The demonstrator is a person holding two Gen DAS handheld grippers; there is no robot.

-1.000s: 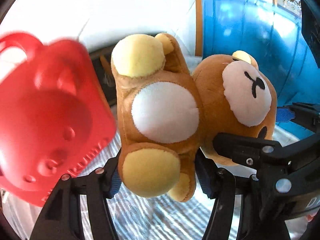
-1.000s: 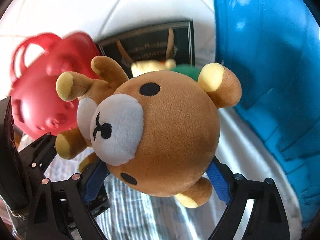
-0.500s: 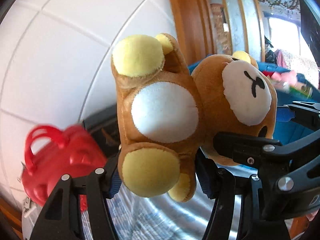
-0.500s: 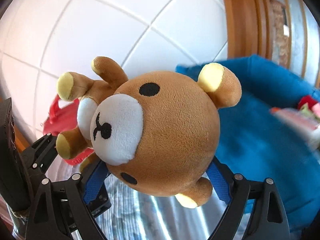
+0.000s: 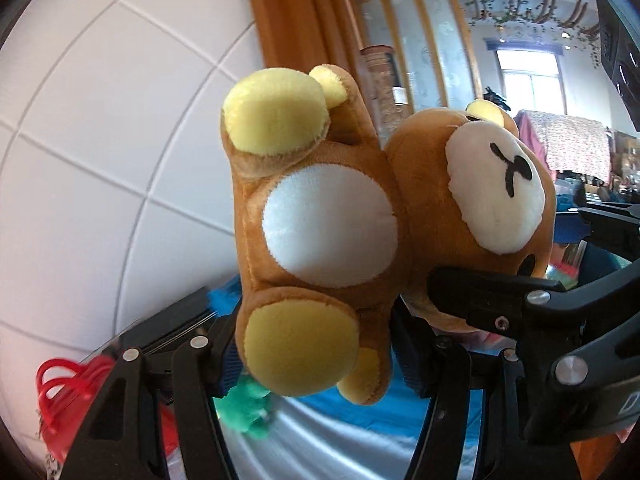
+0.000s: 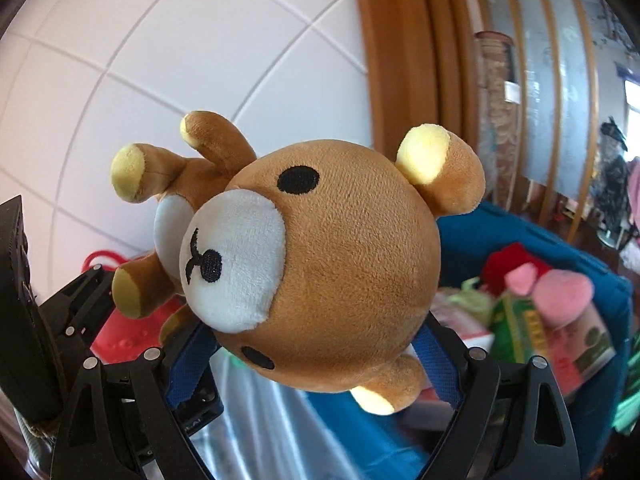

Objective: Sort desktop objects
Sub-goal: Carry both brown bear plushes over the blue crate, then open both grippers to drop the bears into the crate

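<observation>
A brown plush bear (image 5: 328, 224) with a white belly and yellow paws is held in the air by both grippers. My left gripper (image 5: 316, 356) is shut on its body. My right gripper (image 6: 320, 360) is shut on its round head (image 6: 340, 272); that gripper also shows at the right of the left wrist view (image 5: 500, 300). A blue storage bin (image 6: 520, 240) stands to the right and below, holding pink plush toys (image 6: 560, 292) and boxes.
A red plastic basket (image 5: 60, 396) sits low at the left, also in the right wrist view (image 6: 120, 336). A green plush (image 5: 244, 408) lies below the bear. A white tiled wall (image 5: 100, 140) and a wooden door frame (image 6: 396, 60) stand behind.
Both grippers have lifted the bear higher and swung right. The red basket has dropped to the lower left and the open top of the blue bin has come into view.
</observation>
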